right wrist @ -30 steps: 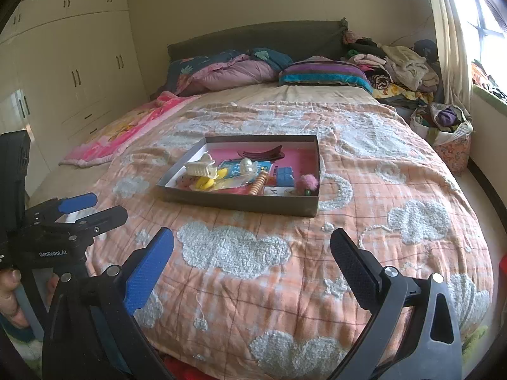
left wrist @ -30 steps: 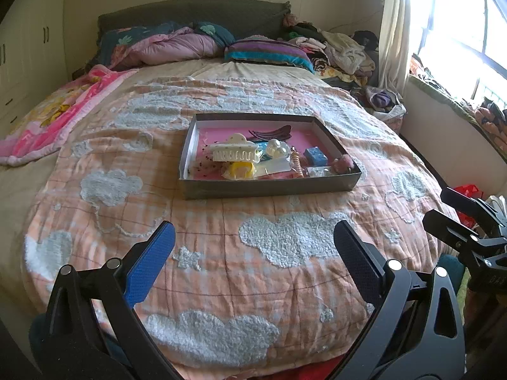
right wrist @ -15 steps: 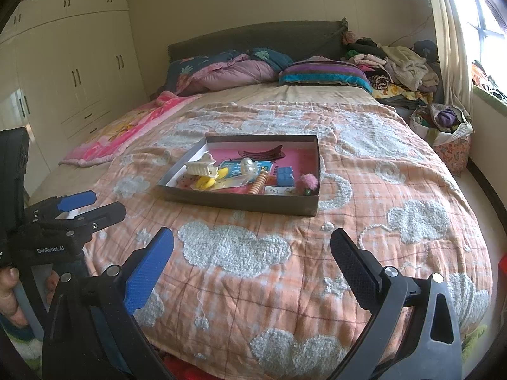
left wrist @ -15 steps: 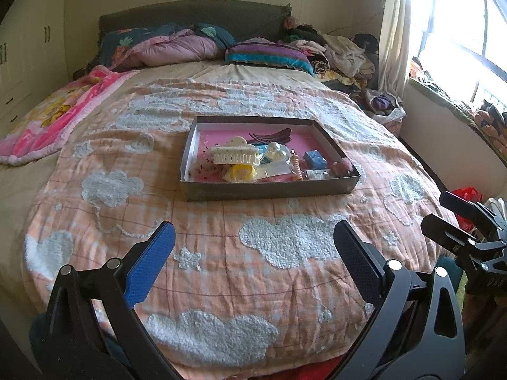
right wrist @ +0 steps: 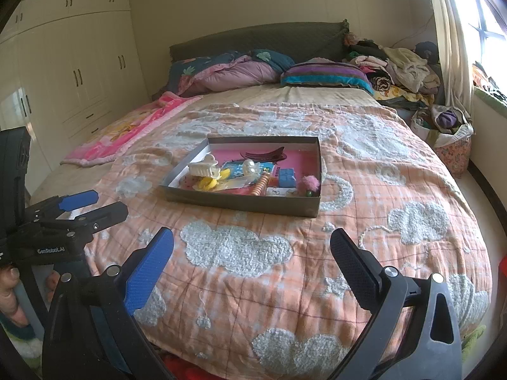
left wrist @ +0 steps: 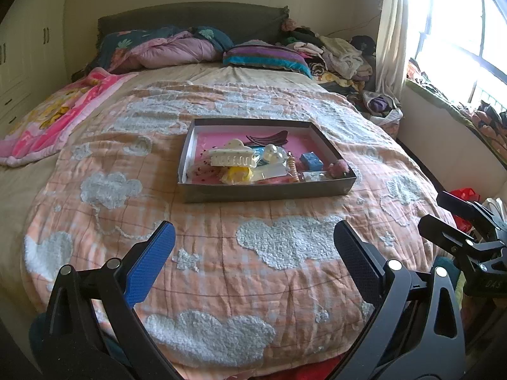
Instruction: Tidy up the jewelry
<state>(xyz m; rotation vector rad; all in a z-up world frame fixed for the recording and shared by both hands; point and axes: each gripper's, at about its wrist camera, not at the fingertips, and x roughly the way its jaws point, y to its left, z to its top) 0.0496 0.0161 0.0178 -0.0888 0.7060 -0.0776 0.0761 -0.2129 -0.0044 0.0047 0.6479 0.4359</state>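
A shallow grey box with a pink floor (left wrist: 263,191) (right wrist: 244,203) sits mid-bed. It holds a white claw clip (left wrist: 233,157) (right wrist: 202,168), a dark hair clip (left wrist: 267,138), a yellow piece (left wrist: 237,174), a blue block (left wrist: 311,161) (right wrist: 287,177), a beaded orange piece (right wrist: 260,185), a pink pompom (right wrist: 309,183) and other small items. My left gripper (left wrist: 253,247) is open and empty near the foot of the bed. My right gripper (right wrist: 252,250) is open and empty, also short of the box.
An orange quilt with white clouds (left wrist: 285,247) covers the bed. Pillows and folded bedding (left wrist: 177,50) lie at the headboard, a pink blanket (left wrist: 47,117) at the left edge. Clothes pile (right wrist: 405,66) and a bag (right wrist: 450,139) stand right. Wardrobe doors (right wrist: 73,72) line the left wall.
Both grippers have edged slightly towards the box; it sits a little closer and lower in the left wrist view. Both stay open and empty.
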